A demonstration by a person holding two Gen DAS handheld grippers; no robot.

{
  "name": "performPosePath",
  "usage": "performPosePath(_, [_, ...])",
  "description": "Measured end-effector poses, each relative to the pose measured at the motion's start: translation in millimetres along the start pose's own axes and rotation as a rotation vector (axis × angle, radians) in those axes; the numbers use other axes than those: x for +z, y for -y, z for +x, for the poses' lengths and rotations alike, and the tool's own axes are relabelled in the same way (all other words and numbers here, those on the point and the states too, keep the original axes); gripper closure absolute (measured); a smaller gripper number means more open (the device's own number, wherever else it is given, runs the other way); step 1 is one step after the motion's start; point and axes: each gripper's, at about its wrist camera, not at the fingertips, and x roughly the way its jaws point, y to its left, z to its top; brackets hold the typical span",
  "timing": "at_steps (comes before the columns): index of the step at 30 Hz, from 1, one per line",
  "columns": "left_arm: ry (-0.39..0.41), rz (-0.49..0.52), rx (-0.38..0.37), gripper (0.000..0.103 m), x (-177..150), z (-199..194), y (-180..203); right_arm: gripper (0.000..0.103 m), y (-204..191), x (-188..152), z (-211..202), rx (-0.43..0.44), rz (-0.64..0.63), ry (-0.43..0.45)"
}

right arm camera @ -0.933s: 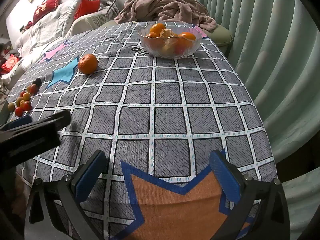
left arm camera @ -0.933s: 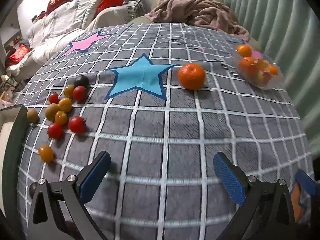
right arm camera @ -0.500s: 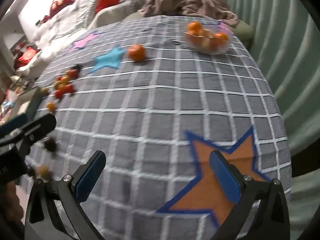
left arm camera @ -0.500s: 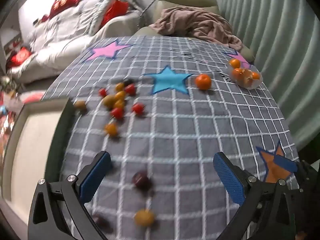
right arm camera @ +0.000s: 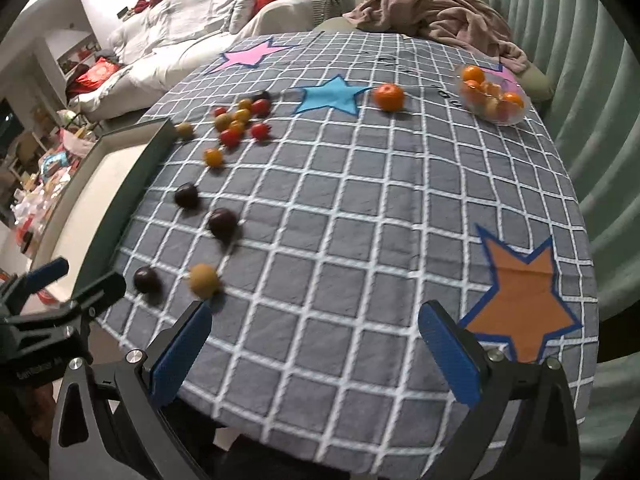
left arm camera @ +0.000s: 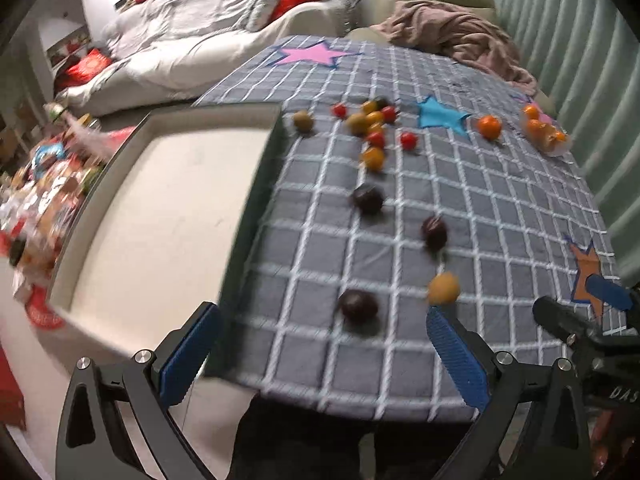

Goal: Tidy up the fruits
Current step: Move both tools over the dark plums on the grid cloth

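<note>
Two grippers, left gripper (left arm camera: 320,356) and right gripper (right arm camera: 314,354), both spread wide and holding nothing, hovering over the near edge of the checked tablecloth (right arm camera: 360,208). Just beyond: three dark plums (right arm camera: 222,222) and a yellow-brown fruit (right arm camera: 204,279), nothing blocking them. Left of those, a pale tray (left arm camera: 168,208) with a dark rim. Farther out, a cluster of cherry tomatoes (right arm camera: 236,124), then a lone orange (right arm camera: 389,97) beside the blue star (right arm camera: 330,94), and farthest right a glass bowl of oranges (right arm camera: 492,98). Compared with a moment ago: pulled back, plums and tray now closer in view.
</note>
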Motion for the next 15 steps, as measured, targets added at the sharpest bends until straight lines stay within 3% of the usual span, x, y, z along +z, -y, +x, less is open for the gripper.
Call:
performPosePath(5, [-0.017, 0.032, 0.07, 0.0, -18, 1, -5, 0.0, -20, -8, -4, 0.016, -0.036, -0.004])
performPosePath(15, [-0.043, 0.034, 0.077, 0.0, -32, -1, -4, 0.0, -32, -15, -7, 0.028, -0.045, -0.006])
